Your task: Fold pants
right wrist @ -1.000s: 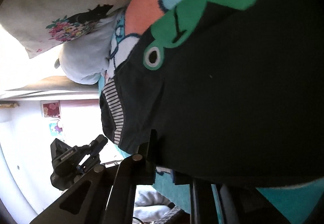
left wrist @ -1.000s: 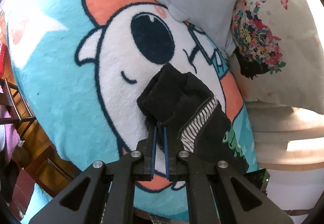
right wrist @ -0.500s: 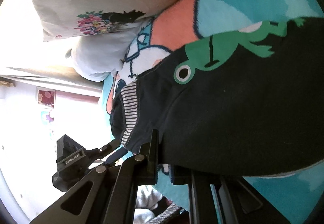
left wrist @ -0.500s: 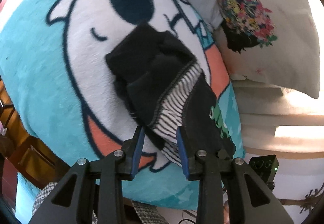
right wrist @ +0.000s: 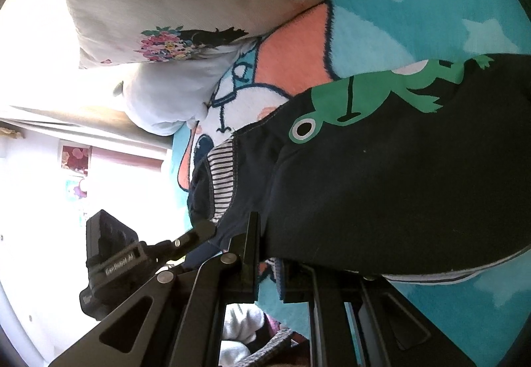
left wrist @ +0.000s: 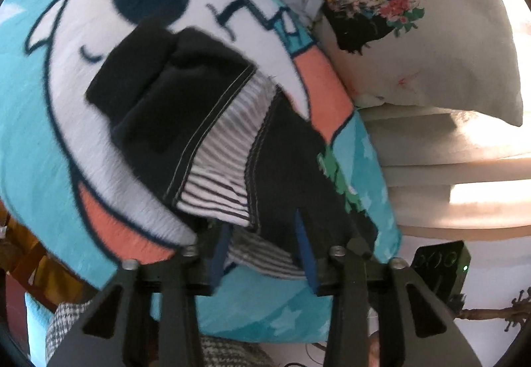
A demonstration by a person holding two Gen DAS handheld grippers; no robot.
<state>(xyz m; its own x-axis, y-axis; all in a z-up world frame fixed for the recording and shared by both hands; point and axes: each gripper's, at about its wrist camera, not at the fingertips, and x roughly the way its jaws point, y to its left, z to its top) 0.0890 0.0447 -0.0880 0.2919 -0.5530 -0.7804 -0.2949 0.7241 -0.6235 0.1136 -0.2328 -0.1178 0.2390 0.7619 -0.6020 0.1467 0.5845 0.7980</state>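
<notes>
Cartoon-print blanket (left wrist: 39,121) covers the bed, pillows (left wrist: 448,51) beyond it. Black pants (left wrist: 186,108) lie bunched on the blanket, roughly doubled over, striped waistband lining (left wrist: 225,174) turned out. My left gripper (left wrist: 262,241) has its jaws spread around the striped edge, not pinching. My right gripper (right wrist: 268,270) sits at the hem of the frog-print (right wrist: 365,95) side; jaws hidden under cloth, cannot tell if clenched. Judging progress: one fold in, messy; smoothing and a final fold remain.
</notes>
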